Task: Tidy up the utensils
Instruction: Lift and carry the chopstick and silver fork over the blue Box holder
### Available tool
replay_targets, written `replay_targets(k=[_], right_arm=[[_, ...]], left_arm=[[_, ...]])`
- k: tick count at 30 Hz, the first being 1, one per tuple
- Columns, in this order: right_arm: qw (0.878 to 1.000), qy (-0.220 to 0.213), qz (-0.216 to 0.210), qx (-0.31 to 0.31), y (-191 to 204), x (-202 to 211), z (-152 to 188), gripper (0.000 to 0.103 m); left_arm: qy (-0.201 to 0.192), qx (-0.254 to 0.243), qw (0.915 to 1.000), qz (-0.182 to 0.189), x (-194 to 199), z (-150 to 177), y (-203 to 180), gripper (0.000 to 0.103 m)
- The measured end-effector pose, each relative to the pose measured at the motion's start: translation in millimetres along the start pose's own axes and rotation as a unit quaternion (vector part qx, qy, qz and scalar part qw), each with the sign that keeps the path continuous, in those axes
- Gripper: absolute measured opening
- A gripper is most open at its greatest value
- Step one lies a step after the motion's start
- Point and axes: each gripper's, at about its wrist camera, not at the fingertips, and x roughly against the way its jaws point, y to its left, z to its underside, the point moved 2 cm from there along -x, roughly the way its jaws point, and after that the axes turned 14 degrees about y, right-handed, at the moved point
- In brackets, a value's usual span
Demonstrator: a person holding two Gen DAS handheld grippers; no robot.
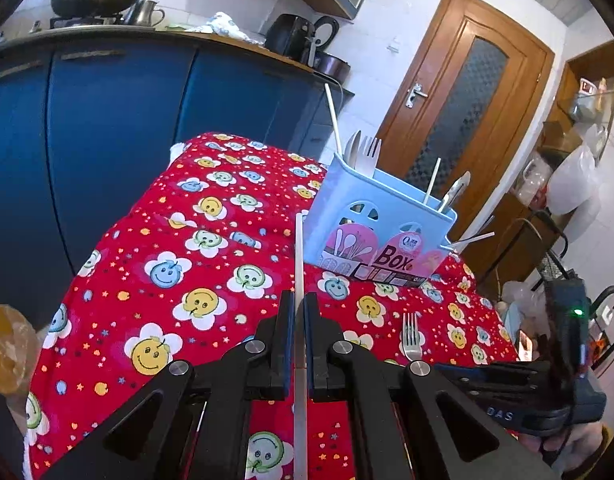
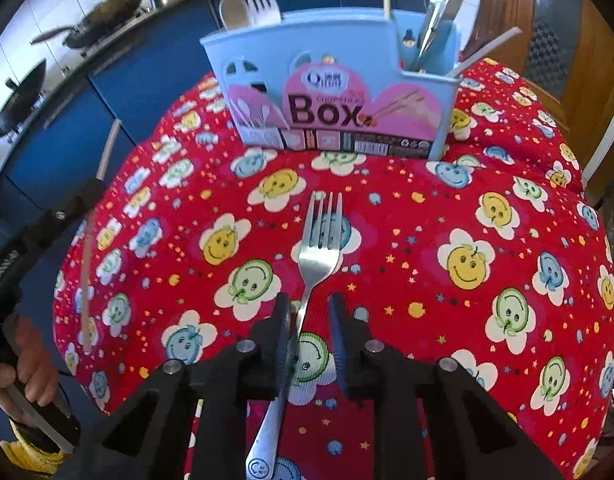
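Observation:
My left gripper (image 1: 300, 300) is shut on a white chopstick (image 1: 299, 256) that sticks out forward above the table; it also shows at the left of the right wrist view (image 2: 107, 152). A light blue utensil box (image 1: 381, 220), also in the right wrist view (image 2: 331, 92), stands at the far side of the table and holds a spoon, a fork, chopsticks and a metal utensil. A metal fork (image 2: 319, 248) lies on the red cloth, tines toward the box. My right gripper (image 2: 309, 304) is open, its fingers either side of the fork's neck.
The table wears a red smiley-flower cloth (image 1: 179, 240). Blue kitchen cabinets (image 1: 107, 120) with woks on the counter stand behind. A wooden door (image 1: 467, 112) and shelves are to the right. The table edge falls away at left and right.

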Motion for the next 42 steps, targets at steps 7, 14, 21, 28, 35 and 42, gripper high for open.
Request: replay_targets(k=[7,14,21,28,35,42], right_arm=[[0.999,0.042,0.028,0.001,5.3,-4.0,-10.6,0.018],[0.996,0.077,0.052,0.010,11.6,-7.5,-20.9,0.018],[0.998,0.055,0.018,0.001,6.7,-6.1,-22.5,0.006],[0.997,-0.027,-0.067,-0.025,-7.7,11.2,1.5,0.005],[0.986,-0.130,-0.101,-0.017,-4.7,40.5,18.9,0.005],[0.971,-0.210,-0.109,-0.007,-8.2,72.7,17.5,0.005]], left_arm=[[-0.006,0.004,0.9999,0.012,1.7,-1.0,4.9,0.004],[-0.006,0.005,0.9997,0.021,-0.5,-0.7,7.2,0.004],[-0.008,0.009,0.9985,0.053,0.4,0.0,4.9,0.004],[-0.013,0.009,0.9972,0.074,1.0,-2.7,-1.1,0.004],[-0.017,-0.010,0.9968,0.078,-2.3,-10.5,-21.6,0.004],[-0.052,-0.040,0.9957,0.067,1.8,-39.1,-48.7,0.004]])
